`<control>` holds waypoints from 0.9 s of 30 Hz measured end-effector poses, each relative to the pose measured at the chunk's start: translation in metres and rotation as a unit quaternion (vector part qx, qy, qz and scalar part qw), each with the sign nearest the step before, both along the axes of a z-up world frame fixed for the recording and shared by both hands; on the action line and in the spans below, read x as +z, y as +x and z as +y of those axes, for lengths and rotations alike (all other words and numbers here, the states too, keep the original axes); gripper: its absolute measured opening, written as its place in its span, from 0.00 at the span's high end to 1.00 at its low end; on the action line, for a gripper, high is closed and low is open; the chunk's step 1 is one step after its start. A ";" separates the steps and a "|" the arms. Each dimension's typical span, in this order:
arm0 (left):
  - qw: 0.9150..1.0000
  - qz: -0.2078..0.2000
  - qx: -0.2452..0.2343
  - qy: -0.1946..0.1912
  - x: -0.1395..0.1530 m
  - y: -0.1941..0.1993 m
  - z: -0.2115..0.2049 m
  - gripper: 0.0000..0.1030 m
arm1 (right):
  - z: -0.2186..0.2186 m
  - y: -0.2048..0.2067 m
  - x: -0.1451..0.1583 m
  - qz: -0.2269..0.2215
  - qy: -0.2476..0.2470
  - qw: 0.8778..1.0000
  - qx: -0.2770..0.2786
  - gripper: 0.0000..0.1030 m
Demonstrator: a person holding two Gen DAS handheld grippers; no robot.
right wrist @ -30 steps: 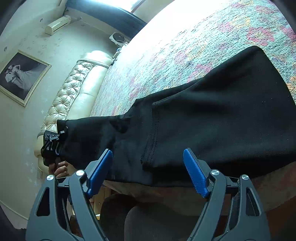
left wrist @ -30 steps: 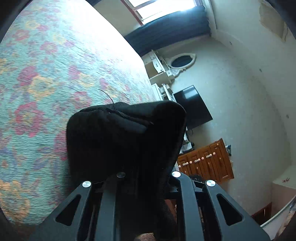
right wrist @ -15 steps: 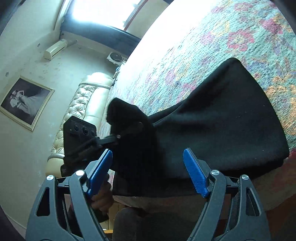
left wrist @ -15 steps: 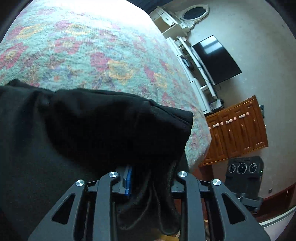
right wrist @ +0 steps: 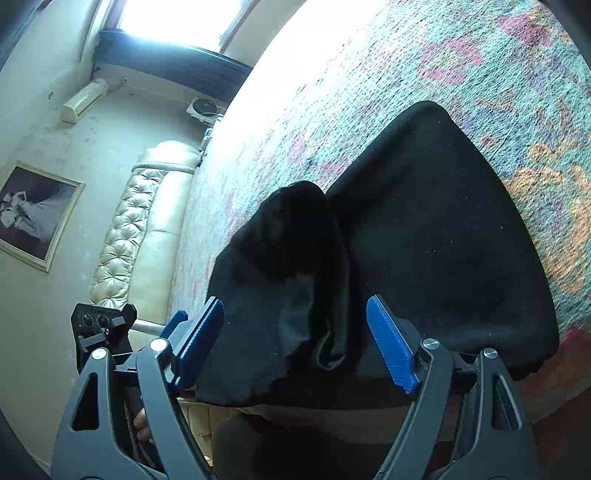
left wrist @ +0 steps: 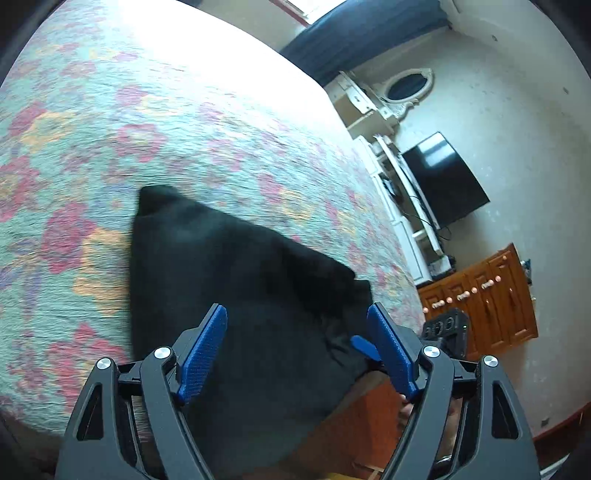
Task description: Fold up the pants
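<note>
A floral bedspread (left wrist: 155, 122) in teal, pink and orange covers the bed, washed out by glare at its far end. Past the bed's edge, a black TV (left wrist: 445, 181) hangs on the pale wall above a white shelf unit (left wrist: 404, 206), with an oval mirror (left wrist: 408, 82) farther along and a wooden cabinet (left wrist: 484, 299) nearer. A dark curtain (left wrist: 354, 33) hangs under the window. On the other side stand a tufted cream headboard (right wrist: 136, 225), a framed picture (right wrist: 33, 214), an air conditioner (right wrist: 84, 100) and a small fan (right wrist: 205, 108).
</note>
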State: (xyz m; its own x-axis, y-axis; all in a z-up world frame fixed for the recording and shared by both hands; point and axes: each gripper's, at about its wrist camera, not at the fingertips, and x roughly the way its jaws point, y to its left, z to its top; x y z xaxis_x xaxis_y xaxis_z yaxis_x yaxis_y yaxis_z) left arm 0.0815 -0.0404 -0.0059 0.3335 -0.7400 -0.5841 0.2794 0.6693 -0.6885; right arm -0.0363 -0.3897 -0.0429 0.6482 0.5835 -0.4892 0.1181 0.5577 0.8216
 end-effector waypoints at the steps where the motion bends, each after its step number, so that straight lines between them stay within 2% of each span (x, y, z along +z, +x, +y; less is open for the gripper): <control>1: 1.000 0.016 0.016 0.001 -0.011 0.003 0.014 0.25 | 0.002 0.005 -0.001 0.004 -0.007 1.000 0.006 0.23; 4: 0.994 0.080 0.064 -0.027 -0.043 0.006 0.051 0.25 | 0.019 0.020 -0.002 0.008 -0.015 0.999 0.051 0.23; 6: 0.988 0.112 0.090 -0.050 -0.059 0.005 0.070 0.25 | 0.031 0.031 -0.007 0.012 -0.002 0.996 0.086 0.28; 7: 0.986 0.124 0.099 -0.061 -0.067 0.004 0.077 0.25 | 0.034 0.035 -0.008 0.018 -0.008 0.996 0.090 0.49; 8: 0.983 0.134 0.105 -0.068 -0.073 0.003 0.081 0.25 | 0.038 0.039 -0.009 0.027 -0.018 0.995 0.092 0.77; 9: 0.981 0.141 0.110 -0.074 -0.075 0.002 0.082 0.25 | 0.040 0.042 -0.010 0.033 -0.026 0.994 0.097 0.86; 11: 0.981 0.144 0.107 -0.077 -0.081 -0.001 0.083 0.25 | 0.043 0.041 -0.004 0.025 -0.050 0.994 0.098 0.87; 14: 0.983 0.134 0.097 -0.074 -0.079 -0.005 0.077 0.25 | 0.043 0.033 0.022 -0.005 -0.098 0.991 0.096 0.87; 18: 0.985 0.130 0.077 -0.078 -0.075 -0.003 0.057 0.25 | 0.024 0.020 0.062 -0.044 -0.174 0.981 0.067 0.87; 20: 0.987 0.128 0.065 -0.078 -0.076 -0.003 0.047 0.25 | 0.009 0.014 0.071 -0.046 -0.194 0.978 0.052 0.89; 23: 0.987 0.130 0.051 -0.077 -0.077 -0.003 0.032 0.25 | -0.014 0.011 0.066 -0.030 -0.207 0.977 0.030 0.90; 27: 0.989 0.125 0.035 -0.066 -0.074 -0.004 0.016 0.25 | -0.041 0.007 0.039 -0.006 -0.204 0.979 0.018 0.91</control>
State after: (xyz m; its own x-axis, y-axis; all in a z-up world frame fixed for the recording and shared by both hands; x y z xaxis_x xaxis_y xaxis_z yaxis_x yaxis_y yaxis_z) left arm 0.0771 -0.0246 -0.0797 0.2432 -0.7954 -0.5552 0.0452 0.5810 -0.8126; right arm -0.0291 -0.4311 -0.0036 0.6375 0.3640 -0.6790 0.0838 0.8434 0.5308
